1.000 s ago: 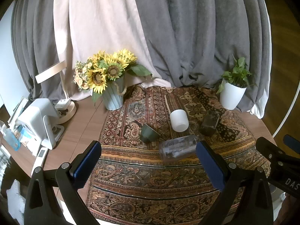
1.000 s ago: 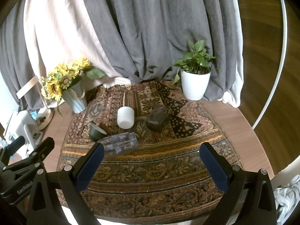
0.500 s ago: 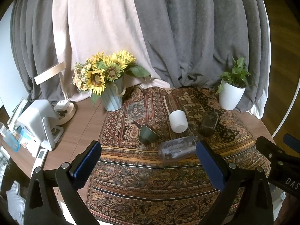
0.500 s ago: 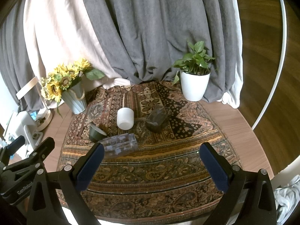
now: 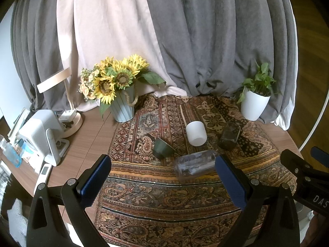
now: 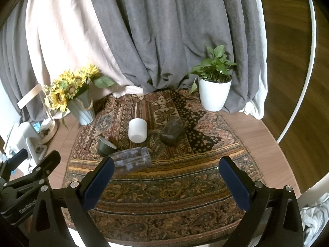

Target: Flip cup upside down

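Several cups lie on a patterned rug. A white cup lies tipped. A dark green cup lies on its side. A clear glass lies on its side nearest me. A dark smoky glass lies tipped at the right. My left gripper is open and empty, held above the rug's near part. My right gripper is open and empty, also held back from the cups.
A sunflower vase stands at the back left. A white plant pot stands at the back right. A white appliance and a lamp sit on the table's left. Curtains hang behind.
Both views have shifted very slightly; the cups have not moved. Both grippers stay open.
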Demonstrator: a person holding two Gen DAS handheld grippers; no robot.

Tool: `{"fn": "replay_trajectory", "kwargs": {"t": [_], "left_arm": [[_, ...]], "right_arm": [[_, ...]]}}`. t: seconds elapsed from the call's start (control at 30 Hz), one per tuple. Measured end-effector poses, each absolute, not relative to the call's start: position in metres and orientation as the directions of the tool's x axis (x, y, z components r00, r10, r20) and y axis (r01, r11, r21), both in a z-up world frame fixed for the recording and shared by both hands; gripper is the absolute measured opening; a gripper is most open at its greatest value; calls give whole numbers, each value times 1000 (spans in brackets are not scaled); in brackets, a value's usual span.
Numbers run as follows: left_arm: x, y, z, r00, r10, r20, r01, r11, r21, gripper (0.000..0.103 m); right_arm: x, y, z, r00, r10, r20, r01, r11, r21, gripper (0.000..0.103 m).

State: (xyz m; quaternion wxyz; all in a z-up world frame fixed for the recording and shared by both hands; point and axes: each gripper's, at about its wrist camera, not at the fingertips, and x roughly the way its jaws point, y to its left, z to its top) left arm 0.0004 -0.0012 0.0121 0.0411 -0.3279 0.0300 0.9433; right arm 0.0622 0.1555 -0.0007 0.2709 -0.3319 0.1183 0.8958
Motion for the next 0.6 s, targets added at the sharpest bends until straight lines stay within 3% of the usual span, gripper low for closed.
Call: {"fn": "replay_trajectory", "kwargs": {"t": [0.3, 0.6], "left_arm": [[-19, -3, 2, -763, 52, -645, -100, -994, 38, 103], [-74, -19, -17, -745, -11, -666, -49, -996, 71, 103]], "right_arm": [[44, 160, -11, -623, 399, -673, -560, -828, 27, 102], [-26, 170, -33, -622, 324, -713, -484, -875, 25, 102]]}}
